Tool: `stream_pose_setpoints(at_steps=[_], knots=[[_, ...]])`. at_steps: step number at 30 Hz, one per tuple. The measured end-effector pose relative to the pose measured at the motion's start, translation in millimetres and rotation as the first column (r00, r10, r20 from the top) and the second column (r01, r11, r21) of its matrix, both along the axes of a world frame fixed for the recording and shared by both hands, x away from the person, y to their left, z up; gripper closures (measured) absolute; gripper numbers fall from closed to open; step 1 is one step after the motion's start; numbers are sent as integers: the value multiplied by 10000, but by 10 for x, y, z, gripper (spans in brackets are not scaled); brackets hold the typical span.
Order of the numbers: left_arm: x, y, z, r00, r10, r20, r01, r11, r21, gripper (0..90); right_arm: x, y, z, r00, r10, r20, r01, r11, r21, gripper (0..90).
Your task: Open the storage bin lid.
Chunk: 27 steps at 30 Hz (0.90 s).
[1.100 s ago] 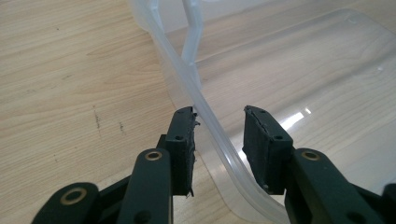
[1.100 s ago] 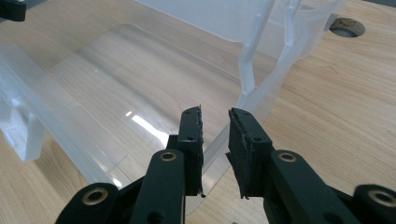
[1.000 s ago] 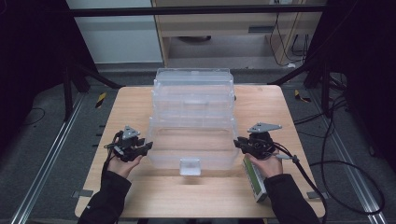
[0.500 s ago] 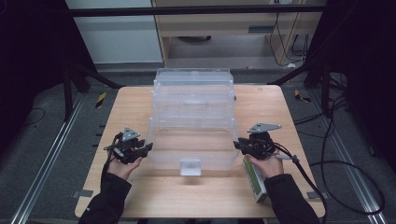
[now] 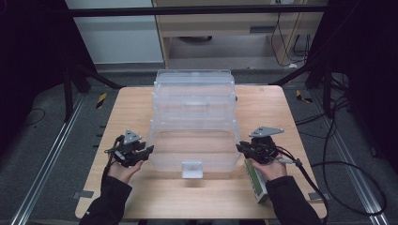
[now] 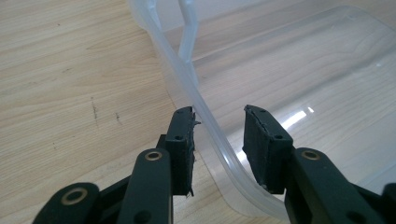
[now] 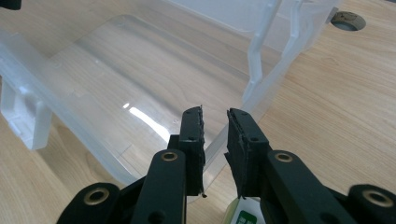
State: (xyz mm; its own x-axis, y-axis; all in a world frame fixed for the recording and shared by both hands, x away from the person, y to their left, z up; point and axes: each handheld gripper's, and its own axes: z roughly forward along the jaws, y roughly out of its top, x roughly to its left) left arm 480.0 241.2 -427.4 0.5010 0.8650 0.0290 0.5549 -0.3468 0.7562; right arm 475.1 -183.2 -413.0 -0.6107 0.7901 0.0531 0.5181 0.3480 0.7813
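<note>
- The left gripper [image 5: 146, 151] is standing with its jaws partly open, straddling the left rim of the clear plastic bin [image 5: 193, 140]; in the left gripper view one pad is brushing the rim's outer face while the other is hanging clear inside, so nothing is being clamped
- The right gripper [image 5: 240, 147] is straddling the bin's right rim with a narrow gap; its jaws have just been closing, and whether the pads are pressing the thin wall I cannot tell
- The bin is sitting mid-table on the wooden table [image 5: 126, 108], its white latch [image 5: 192, 169] facing the person
- A green-and-white box [image 5: 256, 182] is lying just beside the right hand [image 5: 268, 168]
- The bin is looking translucent, glossy and round-cornered; the tabletop is showing pale wood grain
</note>
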Motion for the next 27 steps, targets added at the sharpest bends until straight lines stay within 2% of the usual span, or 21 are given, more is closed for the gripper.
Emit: stream_pose_setpoints(at_steps=[7, 10, 14, 16, 21, 27], knots=[[4, 3, 2, 10000, -52, 25, 51, 9999, 102, 631, -9, 2, 6, 9999, 9, -126, -9, 10000, 49, 747], [18, 5, -1, 10000, -1, 8, 1, 10000, 66, 643, 30, -3, 1, 9995, -302, 54, 302, 9995, 14, 662], [30, 0, -3, 10000, 7, 56, -8, 9999, 123, 651, 85, 12, -32, 9986, -343, -390, 348, 9993, 111, 625], [41, 4, -4, 10000, -35, 55, 34, 9999, 137, 653, 98, 41, -64, 9982, -322, -501, 323, 9995, 4, 604], [61, 8, -9, 9999, -93, 87, 92, 9999, 142, 656, 99, 42, -61, 9969, -425, -668, 434, 9990, 121, 614], [58, 12, -8, 9999, -127, 87, 125, 9997, 188, 658, 67, 58, -64, 9961, -626, -623, 634, 9979, 113, 629]])
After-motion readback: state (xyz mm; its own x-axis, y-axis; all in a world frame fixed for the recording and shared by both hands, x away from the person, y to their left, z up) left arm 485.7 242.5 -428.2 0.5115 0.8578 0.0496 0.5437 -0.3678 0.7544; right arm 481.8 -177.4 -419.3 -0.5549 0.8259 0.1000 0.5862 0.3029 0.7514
